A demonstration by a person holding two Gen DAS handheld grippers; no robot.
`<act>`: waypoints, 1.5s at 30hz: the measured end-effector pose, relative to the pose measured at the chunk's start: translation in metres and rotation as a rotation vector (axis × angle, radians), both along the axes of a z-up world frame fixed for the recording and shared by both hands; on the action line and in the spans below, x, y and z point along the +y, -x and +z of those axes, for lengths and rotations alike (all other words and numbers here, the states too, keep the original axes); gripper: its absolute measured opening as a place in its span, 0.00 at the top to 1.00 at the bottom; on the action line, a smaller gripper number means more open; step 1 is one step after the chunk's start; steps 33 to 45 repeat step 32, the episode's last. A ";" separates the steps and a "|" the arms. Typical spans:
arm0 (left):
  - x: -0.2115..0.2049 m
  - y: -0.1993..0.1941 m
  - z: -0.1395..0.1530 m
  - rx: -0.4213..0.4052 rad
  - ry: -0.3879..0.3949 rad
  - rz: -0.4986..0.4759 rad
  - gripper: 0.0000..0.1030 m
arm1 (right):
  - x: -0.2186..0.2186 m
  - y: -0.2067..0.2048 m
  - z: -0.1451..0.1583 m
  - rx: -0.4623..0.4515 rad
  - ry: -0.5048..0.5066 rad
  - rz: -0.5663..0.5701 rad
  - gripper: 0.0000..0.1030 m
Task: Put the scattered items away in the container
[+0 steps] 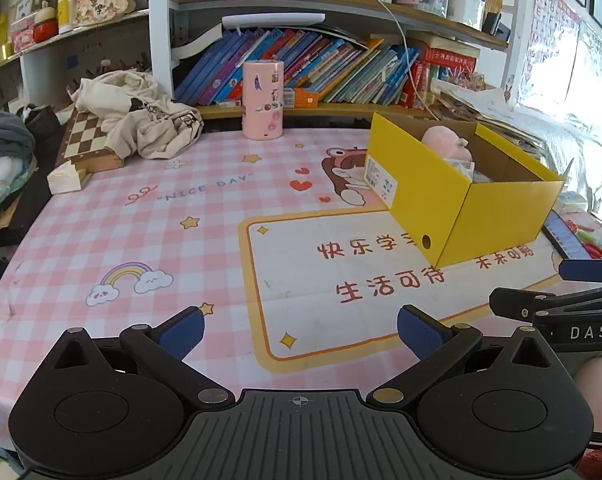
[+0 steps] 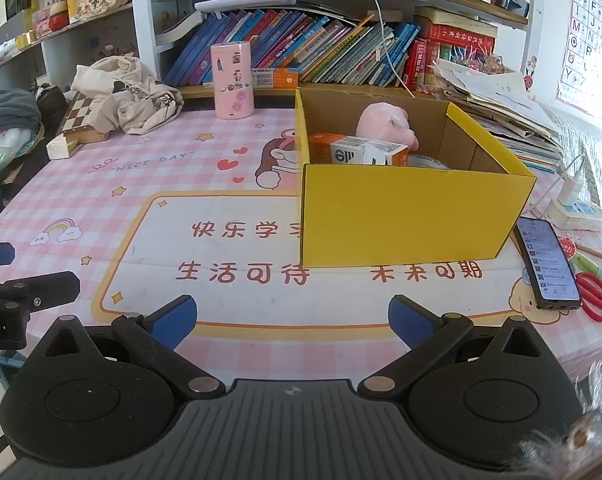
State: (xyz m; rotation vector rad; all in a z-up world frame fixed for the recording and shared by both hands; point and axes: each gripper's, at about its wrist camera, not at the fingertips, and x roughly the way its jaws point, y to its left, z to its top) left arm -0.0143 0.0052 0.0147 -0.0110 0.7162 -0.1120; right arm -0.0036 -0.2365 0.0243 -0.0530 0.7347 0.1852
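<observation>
A bench (image 1: 149,216) with a pink checked cloth sits in front of shelves full of books (image 1: 301,64). In the left wrist view, a pink tin (image 1: 262,100) stands upright at the back of the bench, and a heap of cream cloth (image 1: 141,116) lies on a chess board (image 1: 87,140) to the left. The yellow box (image 1: 461,208) stands on the right side of the bench with a pink soft toy (image 1: 447,142) inside it. The left gripper (image 1: 301,332) has its blue fingers (image 1: 183,332) spread wide apart and holds nothing. Part of the other gripper shows at the right edge.

In the right wrist view, the yellow box (image 2: 401,216) is straight ahead in the middle of the bench. Inside it are the pink soft toy (image 2: 385,124) and an orange and white carton (image 2: 367,154). A phone (image 2: 547,264) lies flat just to the right of the box, and red scissors (image 2: 593,292) lie beside the phone. The right gripper (image 2: 293,316) also has its fingers (image 2: 411,320) wide open and empty, low over the bench, near the box.
</observation>
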 end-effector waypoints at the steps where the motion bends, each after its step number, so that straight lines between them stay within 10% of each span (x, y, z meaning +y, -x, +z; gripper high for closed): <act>1: 0.000 0.000 0.000 0.000 0.001 0.000 0.00 | 0.000 0.000 0.000 0.000 0.000 0.000 0.00; 45: 0.001 0.000 -0.002 0.006 0.046 0.006 0.00 | 0.005 -0.002 -0.004 0.029 0.012 0.010 0.00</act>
